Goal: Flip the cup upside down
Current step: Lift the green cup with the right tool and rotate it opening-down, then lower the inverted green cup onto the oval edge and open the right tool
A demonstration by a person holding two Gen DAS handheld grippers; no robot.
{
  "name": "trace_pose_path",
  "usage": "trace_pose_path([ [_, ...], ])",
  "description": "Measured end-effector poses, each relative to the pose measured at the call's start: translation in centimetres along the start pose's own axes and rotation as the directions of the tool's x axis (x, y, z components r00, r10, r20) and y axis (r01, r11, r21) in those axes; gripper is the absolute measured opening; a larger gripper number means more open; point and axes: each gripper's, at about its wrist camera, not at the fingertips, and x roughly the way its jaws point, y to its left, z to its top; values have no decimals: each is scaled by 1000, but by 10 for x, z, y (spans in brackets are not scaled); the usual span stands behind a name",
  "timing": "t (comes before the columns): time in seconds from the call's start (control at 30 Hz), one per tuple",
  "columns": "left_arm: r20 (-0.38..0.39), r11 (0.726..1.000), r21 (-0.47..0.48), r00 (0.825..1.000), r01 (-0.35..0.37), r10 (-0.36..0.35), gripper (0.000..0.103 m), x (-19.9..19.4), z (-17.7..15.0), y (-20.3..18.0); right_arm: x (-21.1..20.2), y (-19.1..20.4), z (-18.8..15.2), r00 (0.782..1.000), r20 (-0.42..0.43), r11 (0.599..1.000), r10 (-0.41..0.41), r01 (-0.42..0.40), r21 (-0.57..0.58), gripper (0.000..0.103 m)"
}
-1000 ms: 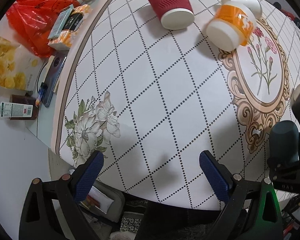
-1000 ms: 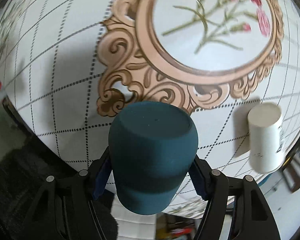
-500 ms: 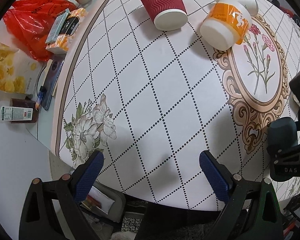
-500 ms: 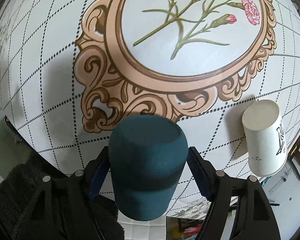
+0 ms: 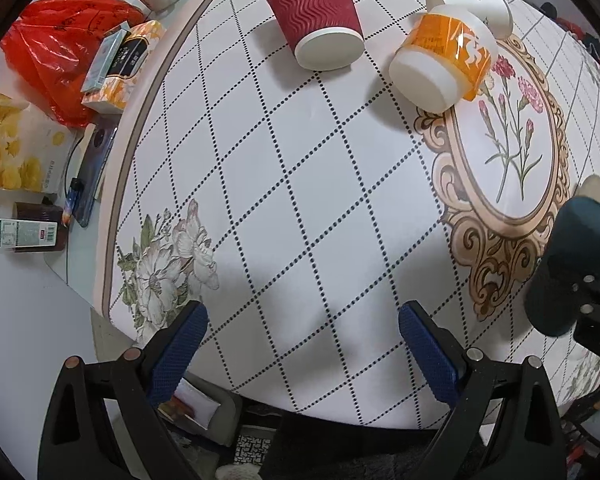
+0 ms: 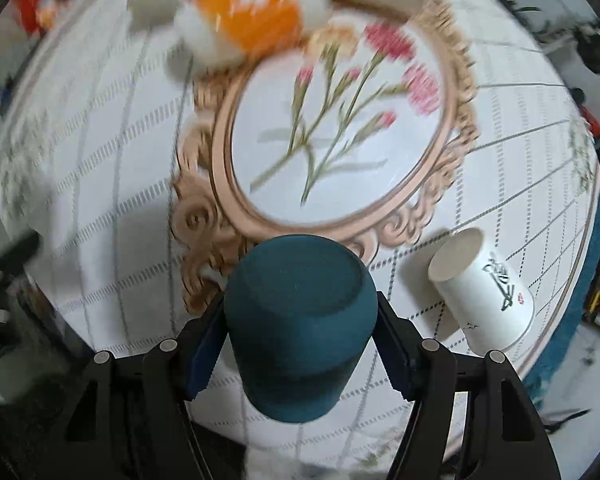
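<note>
My right gripper (image 6: pixel 300 344) is shut on a dark teal cup (image 6: pixel 300 320). The cup's flat base points away from the camera toward the table, and its mouth is hidden. It is held above the table's near edge, by the ornate gold frame print (image 6: pixel 332 128). The same cup (image 5: pixel 568 268) and right gripper show at the right edge of the left wrist view. My left gripper (image 5: pixel 302 344) is open and empty over the near edge of the table.
A red ribbed cup (image 5: pixel 316 12), an orange-banded white cup (image 5: pixel 444 60) and a white paper cup (image 5: pixel 476 4) stand upside down at the far side. Another white paper cup (image 6: pixel 484 292) stands upside down right of the teal cup. Clutter with a red bag (image 5: pixel 60 52) lies off the cloth at left.
The right gripper has swung up and tilted with the teal cup, so the far cups now show in its blurred view. The left gripper has drifted slightly.
</note>
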Motion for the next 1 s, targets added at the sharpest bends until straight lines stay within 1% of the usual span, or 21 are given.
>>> trace_pose_path([
  [0.03, 0, 1000, -4, 1000, 5, -5, 98, 1, 2, 0, -9, 7, -4, 999, 38, 1000, 7, -8, 25, 71],
  [0.1, -1, 1000, -8, 1000, 7, -7, 98, 3, 6, -2, -23, -3, -9, 991, 135, 996, 18, -29, 86, 71],
  [0.2, -7, 1000, -14, 1000, 12, -12, 98, 6, 10, -4, -34, -11, -22, 963, 269, 982, 23, -72, 174, 71],
  [0.27, -11, 1000, -16, 1000, 12, -12, 98, 8, 12, -6, -37, -11, -29, 940, 341, 973, 12, -90, 213, 71],
  [0.3, -12, 1000, -16, 1000, 13, -13, 98, 9, 12, -6, -35, -3, -32, 933, 361, 971, 10, -96, 220, 71],
  [0.37, -16, 1000, -13, 1000, 15, -15, 98, 11, 12, -8, -29, 2, -40, 929, 369, 967, 7, -100, 235, 71],
  [0.4, -15, 1000, -11, 1000, 17, -18, 98, 11, 11, -9, -24, 2, -39, 924, 382, 965, 8, -107, 239, 71],
  [0.47, -13, 1000, -3, 1000, 22, -22, 98, 11, 11, -11, -22, 6, -40, 921, 389, 969, -7, -91, 231, 71],
  [0.57, 1, 999, 15, 1000, 29, -29, 98, 8, 8, -17, -18, 8, -50, 925, 379, 966, -8, -91, 241, 71],
  [0.77, 60, 997, 68, 998, 27, -31, 98, -5, 4, -26, -17, 13, -54, 935, 354, 961, -17, -82, 262, 71],
  [0.8, 76, 997, 76, 997, 24, -30, 98, -9, 3, -27, -19, 14, -55, 937, 349, 959, -17, -83, 270, 75],
  [0.83, 92, 996, 85, 995, 23, -31, 98, -14, 2, -27, -20, 13, -57, 938, 347, 958, -17, -84, 274, 85],
  [0.93, 136, 995, 100, 990, 15, -28, 98, -26, 0, -27, -32, 10, -67, 936, 352, 943, -21, -98, 317, 91],
  [1.0, 159, 994, 109, 986, 22, -40, 100, -35, -4, -26, -41, 6, -79, 938, 346, 929, -27, -105, 356, 95],
])
